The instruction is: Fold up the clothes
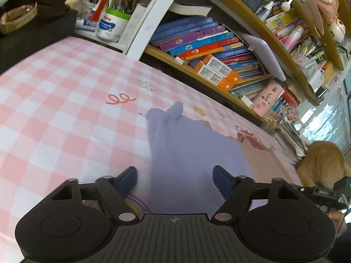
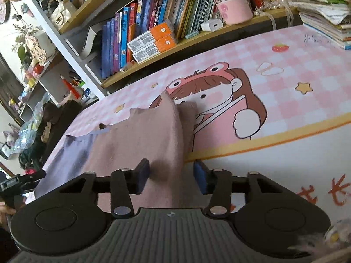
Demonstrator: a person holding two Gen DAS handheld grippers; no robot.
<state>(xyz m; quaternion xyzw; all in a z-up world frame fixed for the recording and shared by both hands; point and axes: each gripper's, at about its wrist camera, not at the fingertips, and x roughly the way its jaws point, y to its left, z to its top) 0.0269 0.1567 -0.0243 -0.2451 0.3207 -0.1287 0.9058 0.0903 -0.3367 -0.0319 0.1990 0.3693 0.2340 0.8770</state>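
Observation:
A small soft garment lies on the pink checked desk mat (image 1: 54, 114). In the left wrist view its lavender part (image 1: 186, 153) spreads out ahead, with a raised corner at the far end. My left gripper (image 1: 175, 180) is open, its blue pads either side of the lavender cloth's near edge. In the right wrist view the dusty pink part (image 2: 140, 140) lies over the lavender part (image 2: 72, 151), with a raised ridge along its right edge. My right gripper (image 2: 172, 175) is open with the pink cloth's near edge between its pads.
A wooden bookshelf (image 1: 219, 43) full of books runs along the far edge of the desk. A pen pot (image 1: 111, 24) and a dark box (image 1: 33, 35) stand at the back left. A paper stack (image 2: 324, 11) sits at the right, an orange furry thing (image 1: 322, 164) by the right edge.

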